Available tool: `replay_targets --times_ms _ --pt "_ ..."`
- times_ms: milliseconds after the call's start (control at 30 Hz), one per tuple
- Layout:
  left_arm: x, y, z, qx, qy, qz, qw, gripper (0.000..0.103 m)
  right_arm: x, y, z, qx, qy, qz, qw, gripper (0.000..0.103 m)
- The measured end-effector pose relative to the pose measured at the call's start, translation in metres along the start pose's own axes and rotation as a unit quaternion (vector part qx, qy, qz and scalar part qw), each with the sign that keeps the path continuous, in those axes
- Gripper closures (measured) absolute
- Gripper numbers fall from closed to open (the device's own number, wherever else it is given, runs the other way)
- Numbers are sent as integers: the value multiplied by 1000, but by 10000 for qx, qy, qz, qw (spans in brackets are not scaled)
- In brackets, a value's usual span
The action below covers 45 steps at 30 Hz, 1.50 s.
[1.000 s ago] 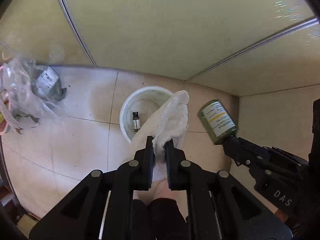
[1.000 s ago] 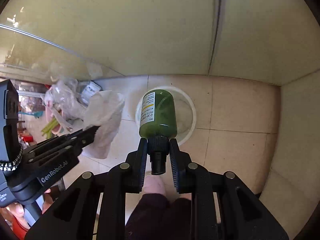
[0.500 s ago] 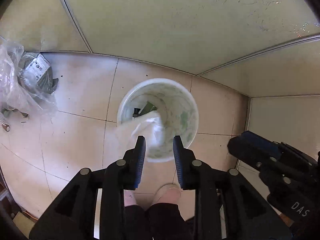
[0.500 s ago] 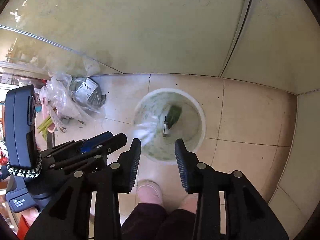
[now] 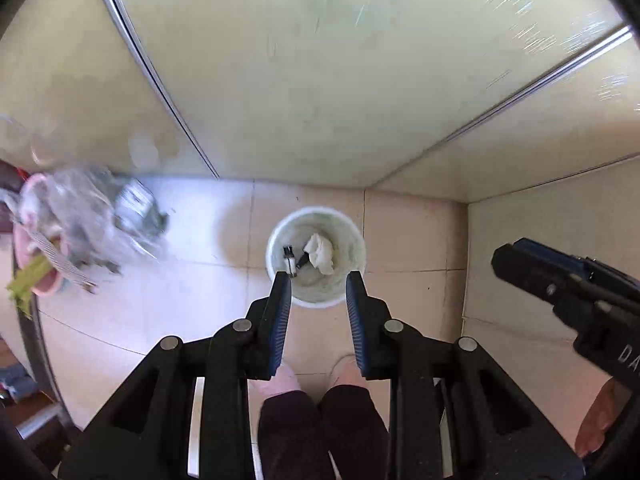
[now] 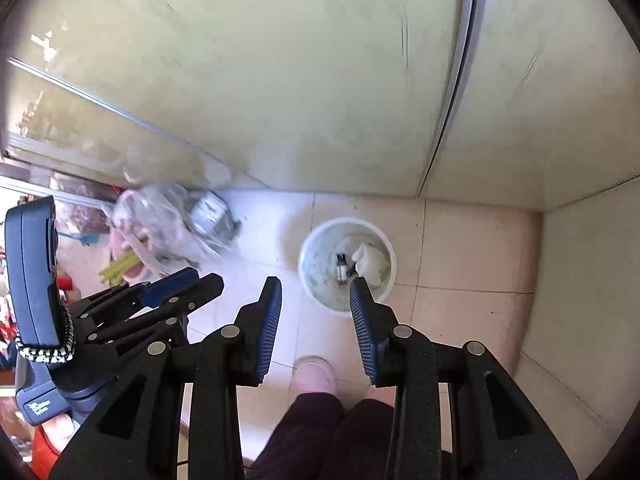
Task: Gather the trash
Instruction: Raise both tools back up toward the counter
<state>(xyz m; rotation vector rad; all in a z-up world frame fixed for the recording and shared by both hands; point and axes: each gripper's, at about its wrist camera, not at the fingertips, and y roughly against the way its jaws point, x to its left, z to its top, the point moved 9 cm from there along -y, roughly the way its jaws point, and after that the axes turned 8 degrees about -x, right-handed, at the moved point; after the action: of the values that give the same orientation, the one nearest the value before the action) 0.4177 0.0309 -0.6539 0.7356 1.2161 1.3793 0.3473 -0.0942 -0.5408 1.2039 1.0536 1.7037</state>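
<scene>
- Since the white tissue wad (image 5: 321, 254) and small bottle (image 5: 289, 261) already sit in the bin (image 5: 316, 300), what's left to collect is the clear bag pile (image 5: 86, 220) — on the floor, well off to the bin's left.
- Left gripper (image 5: 318, 282) — jaws spread, empty — looks nearer to it.
- Right gripper (image 6: 316, 288) is spread and empty too, hanging by the bin's near rim.

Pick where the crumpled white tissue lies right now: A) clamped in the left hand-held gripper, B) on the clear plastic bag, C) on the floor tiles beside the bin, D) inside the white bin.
D: the crumpled white tissue lies inside the white bin, and both the left hand-held gripper and the right hand-held gripper are open and empty.
</scene>
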Motion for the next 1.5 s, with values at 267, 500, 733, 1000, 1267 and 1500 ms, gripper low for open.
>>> replay_targets --times_ms 267,500,733,1000,1267,1500 --pt "-21 159 44 -679 -341 -6 9971 77 52 139 43 -789 -32 45 9969 71" --pt "-30 287 83 -1495 -613 -117 9868 72 89 251 73 -1588 170 -157 9870 71" --pt "-35 388 113 -2272 -781 -252 9704 56 116 324 90 -2407 169 -406 9696 59" --pt "-34 439 141 -2640 -749 -220 9614 38 136 370 119 -2913 203 -471 9553 42" --pt "-35 447 189 -2833 -693 -8 9565 32 132 371 161 -3098 349 -450 9491 33" --pt "-47 436 252 -2898 -486 142 9557 32 118 357 219 -2963 596 -255 9529 33"
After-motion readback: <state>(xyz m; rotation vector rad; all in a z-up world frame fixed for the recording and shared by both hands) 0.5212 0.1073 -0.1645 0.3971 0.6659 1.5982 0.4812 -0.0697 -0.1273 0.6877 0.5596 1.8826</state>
